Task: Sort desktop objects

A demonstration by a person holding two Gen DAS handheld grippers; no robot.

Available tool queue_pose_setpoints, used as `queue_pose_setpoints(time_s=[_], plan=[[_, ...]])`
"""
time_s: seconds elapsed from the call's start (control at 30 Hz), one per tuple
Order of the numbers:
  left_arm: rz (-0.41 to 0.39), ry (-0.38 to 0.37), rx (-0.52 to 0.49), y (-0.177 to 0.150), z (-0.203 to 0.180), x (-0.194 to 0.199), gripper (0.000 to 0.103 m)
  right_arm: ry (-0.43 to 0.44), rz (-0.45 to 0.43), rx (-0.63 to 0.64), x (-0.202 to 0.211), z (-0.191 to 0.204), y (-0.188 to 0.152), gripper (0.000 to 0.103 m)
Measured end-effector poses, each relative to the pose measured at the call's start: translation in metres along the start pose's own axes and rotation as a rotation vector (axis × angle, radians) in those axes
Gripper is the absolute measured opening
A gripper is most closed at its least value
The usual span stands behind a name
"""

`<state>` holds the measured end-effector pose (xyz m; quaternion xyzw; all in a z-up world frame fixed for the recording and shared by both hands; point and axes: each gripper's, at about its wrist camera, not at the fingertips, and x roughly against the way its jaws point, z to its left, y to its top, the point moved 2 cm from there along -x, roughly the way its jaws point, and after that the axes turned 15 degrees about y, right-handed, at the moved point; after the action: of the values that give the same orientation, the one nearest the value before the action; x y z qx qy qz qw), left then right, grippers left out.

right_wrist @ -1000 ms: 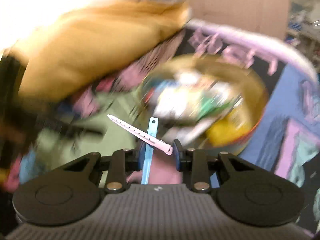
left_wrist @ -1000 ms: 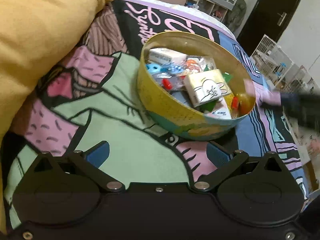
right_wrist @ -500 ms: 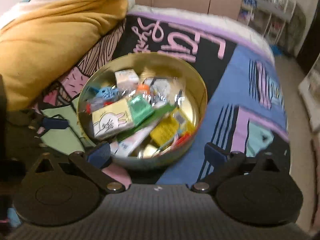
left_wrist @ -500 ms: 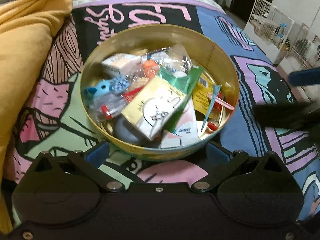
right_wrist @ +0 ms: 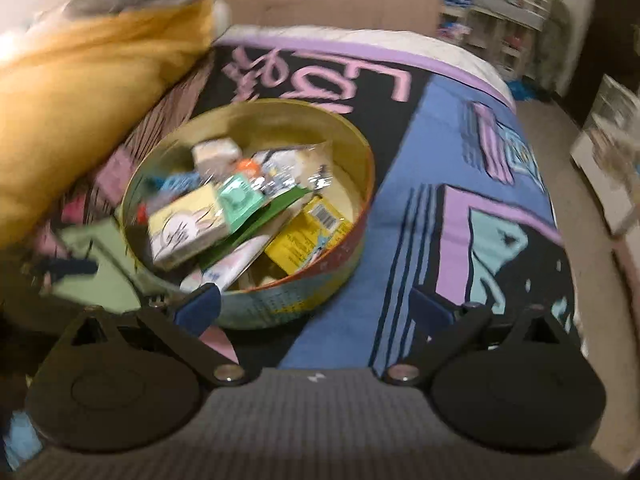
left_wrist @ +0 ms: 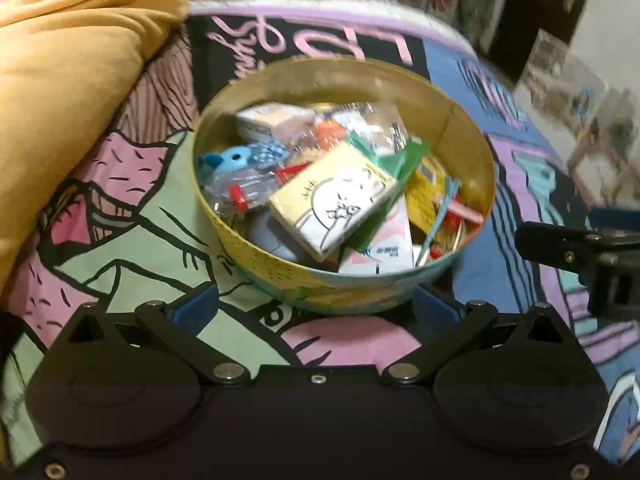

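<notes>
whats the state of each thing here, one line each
round gold-lined metal tin: lidless, upright on the blanket, piled with small items
yellow tissue pack with a rabbit drawing: on top of the pile, tilted
yellow barcode packet: in the tin, leaning at its wall
pink and blue hair clips: lying in the tin
left tongs: open, empty
right tongs: open, empty

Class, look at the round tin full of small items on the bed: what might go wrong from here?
1. The round tin sits on a soft printed blanket, so a nudge may tip it.
2. The rabbit-print packet lies piled high and could slide out.
3. The open left tongs hover close to the tin's wall and might bump it.
</notes>
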<state>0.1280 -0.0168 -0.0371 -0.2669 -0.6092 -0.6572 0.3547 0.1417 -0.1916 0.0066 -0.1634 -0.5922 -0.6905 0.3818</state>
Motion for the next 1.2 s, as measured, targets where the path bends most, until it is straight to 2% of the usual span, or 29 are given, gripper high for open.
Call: queue_pose_setpoints(time_s=[0.13, 0.27, 0.43, 0.5, 0.57, 0.67, 0.77, 0.87, 0.93, 1.03, 1.13, 1.2], plan=[[-0.046, 0.020, 0.026, -0.020, 0.000, -0.005, 0.103, 0.012, -0.133, -0.045, 0.001, -0.008, -0.031, 0.103], [-0.160, 0.055, 0.056, -0.038, -0.007, -0.010, 0.103, -0.037, -0.100, -0.005, -0.014, -0.007, -0.056, 0.103], [-0.219, 0.028, 0.093, -0.054, -0.011, -0.024, 0.103, -0.072, -0.141, 0.025, -0.021, -0.011, -0.063, 0.103], [-0.228, 0.033, 0.078, -0.059, -0.015, -0.030, 0.103, -0.084, -0.166, 0.050, -0.022, -0.011, -0.067, 0.103], [-0.228, 0.032, 0.108, -0.067, -0.016, -0.036, 0.103, -0.088, -0.180, 0.060, -0.025, -0.012, -0.072, 0.103], [-0.187, 0.023, 0.105, -0.080, -0.018, -0.052, 0.103, -0.131, -0.185, 0.071, -0.036, -0.015, -0.080, 0.103], [-0.256, 0.050, 0.037, -0.093, -0.026, -0.056, 0.103, -0.130, -0.181, 0.026, -0.047, -0.024, -0.087, 0.103], [-0.260, 0.052, 0.030, -0.094, -0.027, -0.060, 0.103, -0.100, -0.142, -0.005, -0.064, -0.033, -0.098, 0.103], [-0.278, 0.067, 0.018, -0.098, -0.030, -0.060, 0.103, -0.071, -0.175, -0.037, -0.069, -0.042, -0.106, 0.103], [-0.291, 0.084, 0.004, -0.101, -0.033, -0.060, 0.103, -0.108, -0.173, -0.009, -0.074, -0.036, -0.107, 0.103], [-0.288, 0.068, 0.008, -0.098, -0.029, -0.060, 0.103, -0.103, -0.185, -0.008, -0.071, -0.036, -0.108, 0.103], [-0.282, 0.097, 0.018, -0.098, -0.029, -0.058, 0.103, -0.117, -0.194, -0.011, -0.067, -0.039, -0.111, 0.103]])
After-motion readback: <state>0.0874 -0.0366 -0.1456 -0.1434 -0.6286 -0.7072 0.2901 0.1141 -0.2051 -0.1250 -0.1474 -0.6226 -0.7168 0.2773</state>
